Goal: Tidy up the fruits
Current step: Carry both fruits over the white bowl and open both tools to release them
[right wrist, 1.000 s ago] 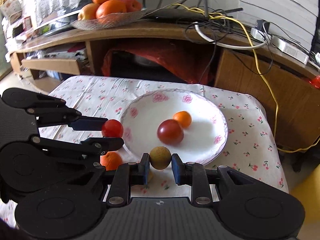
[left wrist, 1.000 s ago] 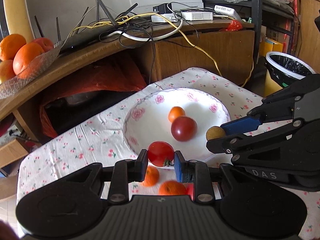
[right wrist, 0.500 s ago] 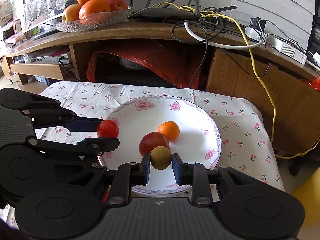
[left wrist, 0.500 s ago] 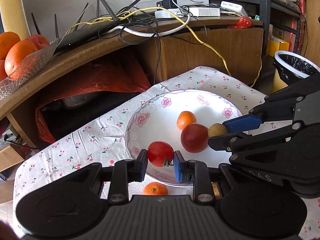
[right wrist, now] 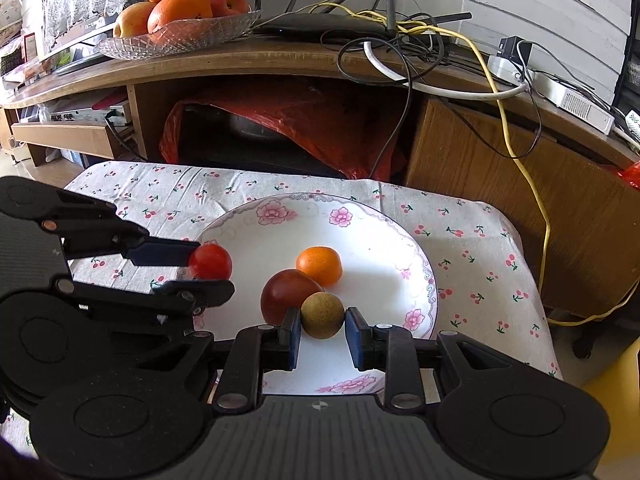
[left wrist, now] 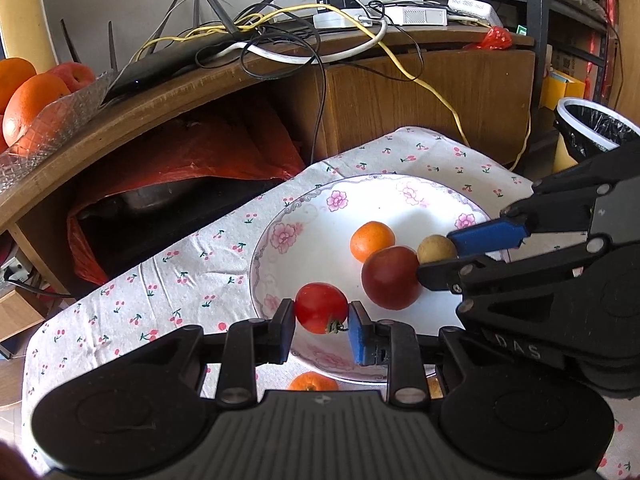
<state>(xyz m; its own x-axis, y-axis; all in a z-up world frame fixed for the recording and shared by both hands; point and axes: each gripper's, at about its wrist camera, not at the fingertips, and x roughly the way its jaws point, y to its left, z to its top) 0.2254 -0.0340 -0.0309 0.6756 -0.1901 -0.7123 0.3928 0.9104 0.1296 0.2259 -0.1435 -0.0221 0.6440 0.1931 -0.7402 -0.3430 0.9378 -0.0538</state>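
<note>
- The plate point(right wrist: 416, 264) is round glazed white china with pink flowers printed around its rim; it sits on a tabletop under a wrinkled cloth point(right wrist: 480, 264) patterned with small cherries.
- The left gripper point(left wrist: 321, 320) has its jaws narrowed onto a smooth, glossy red tomato point(left wrist: 321, 307), whose green stem points toward the right pad; the tomato hangs over the plate's 7 o'clock rim in the left wrist view.
- The right gripper point(right wrist: 322, 330) has its jaws set narrowly around a small, round, matte tan-brown fruit point(right wrist: 322, 315); whether both pads press it is hard to tell, since a thin bright gap shows at the right pad.
- That tan-brown fruit touches a larger dark red fruit point(right wrist: 286, 294) lying on the plate, with a dimpled tangerine point(right wrist: 319, 265) just behind at 1 o'clock.
- Another orange fruit point(left wrist: 313, 382) lies on the cloth, half hidden by the left gripper's body.
</note>
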